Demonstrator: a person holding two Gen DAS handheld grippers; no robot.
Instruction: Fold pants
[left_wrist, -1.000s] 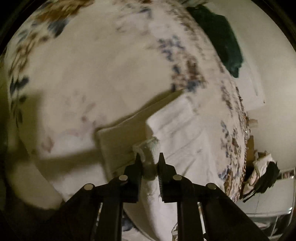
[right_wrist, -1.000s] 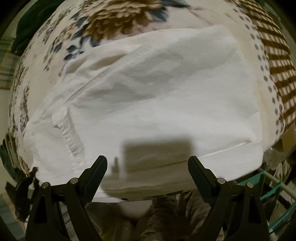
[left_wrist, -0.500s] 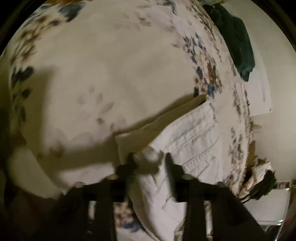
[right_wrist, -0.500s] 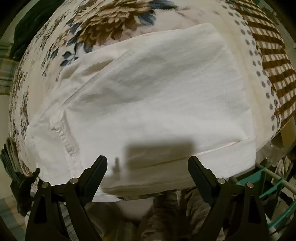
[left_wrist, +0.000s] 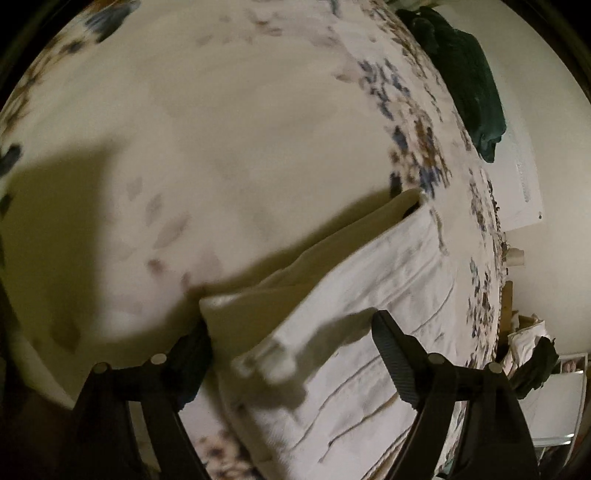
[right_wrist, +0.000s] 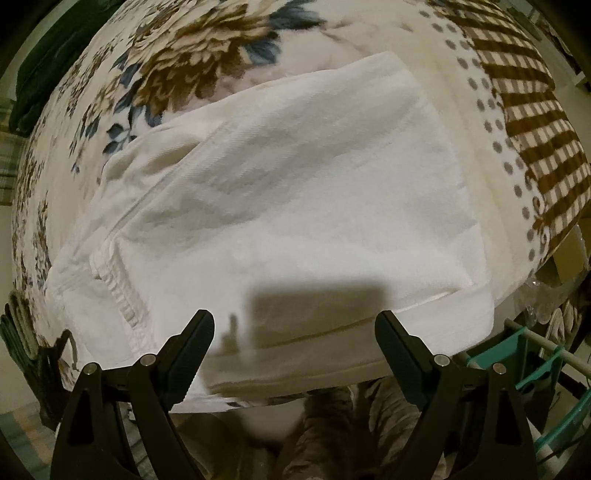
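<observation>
The white pants (right_wrist: 295, 206) lie folded in a thick stack on the floral bedspread (right_wrist: 192, 70). In the left wrist view the pants (left_wrist: 388, 302) lie at the lower right, a waistband corner falling loose between my fingers. My left gripper (left_wrist: 291, 332) is open and holds nothing, just above that corner. My right gripper (right_wrist: 295, 332) is open and empty, hovering over the near edge of the stack, its shadow on the cloth.
A dark green garment (left_wrist: 465, 81) lies at the far edge of the bed by the wall. A brown checked blanket (right_wrist: 532, 122) lies right of the pants. A teal rack (right_wrist: 535, 362) stands beyond the bed's near right edge.
My left gripper was shut on the waistband corner, then opened wide and let it drop. My right gripper stayed open and drew back slightly from the stack.
</observation>
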